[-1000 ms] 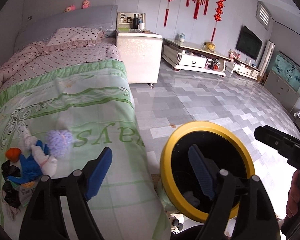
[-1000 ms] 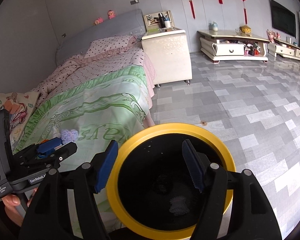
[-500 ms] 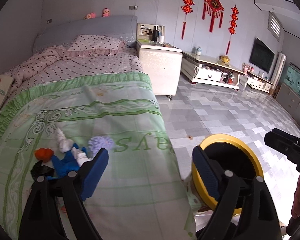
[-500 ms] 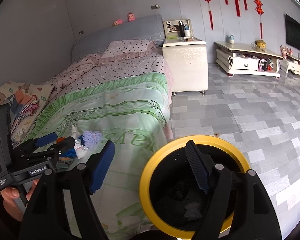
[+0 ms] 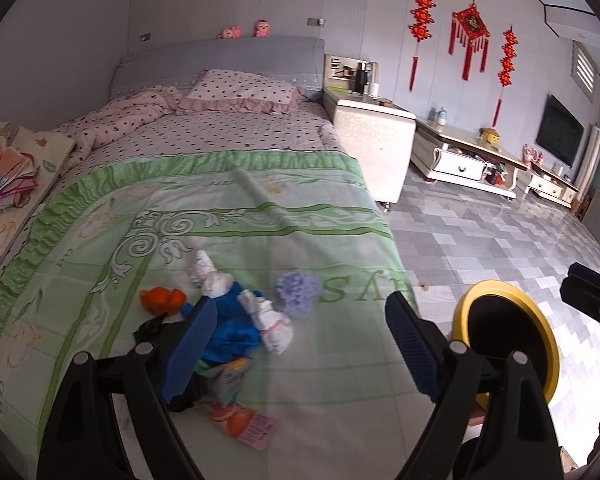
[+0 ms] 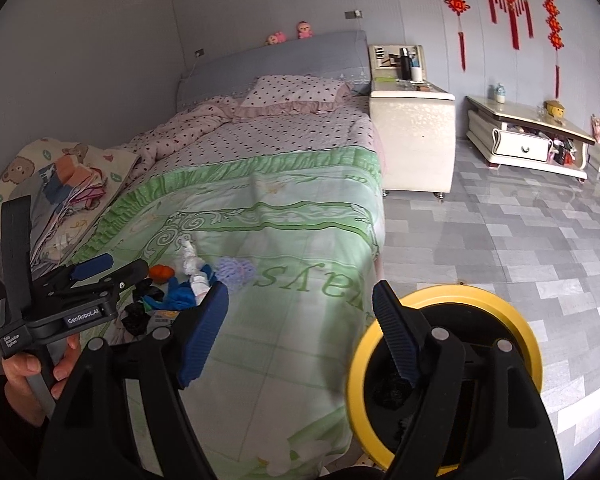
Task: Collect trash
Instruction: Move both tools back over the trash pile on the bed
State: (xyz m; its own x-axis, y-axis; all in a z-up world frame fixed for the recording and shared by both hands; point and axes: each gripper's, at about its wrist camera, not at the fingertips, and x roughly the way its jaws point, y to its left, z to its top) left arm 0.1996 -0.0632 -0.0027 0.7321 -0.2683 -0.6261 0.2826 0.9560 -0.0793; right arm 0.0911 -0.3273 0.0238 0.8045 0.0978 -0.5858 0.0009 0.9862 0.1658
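A pile of trash lies on the green bedspread [image 5: 284, 236]: a blue wrapper [image 5: 230, 328], white crumpled tissues [image 5: 270, 320], an orange scrap [image 5: 162, 299], a purple fluffy ball [image 5: 297, 291], black scraps and an orange-pink snack packet [image 5: 244, 422]. The pile also shows in the right wrist view [image 6: 180, 288]. A black bin with a yellow rim [image 5: 512, 340] stands on the floor beside the bed; it also shows in the right wrist view [image 6: 444, 376]. My left gripper [image 5: 300, 348] is open and empty, just short of the pile. My right gripper [image 6: 300, 336] is open and empty, between bed edge and bin.
A white nightstand [image 5: 374, 142] stands beside the bed, with a low TV cabinet [image 5: 472, 160] along the far wall. Folded clothes [image 5: 4, 168] lie at the bed's left edge. Grey tiled floor [image 5: 500, 248] spreads to the right.
Both grippers have swung left and up, away from the bin and toward the trash pile on the bed. The bin now sits at the right of both views. Both stay open.
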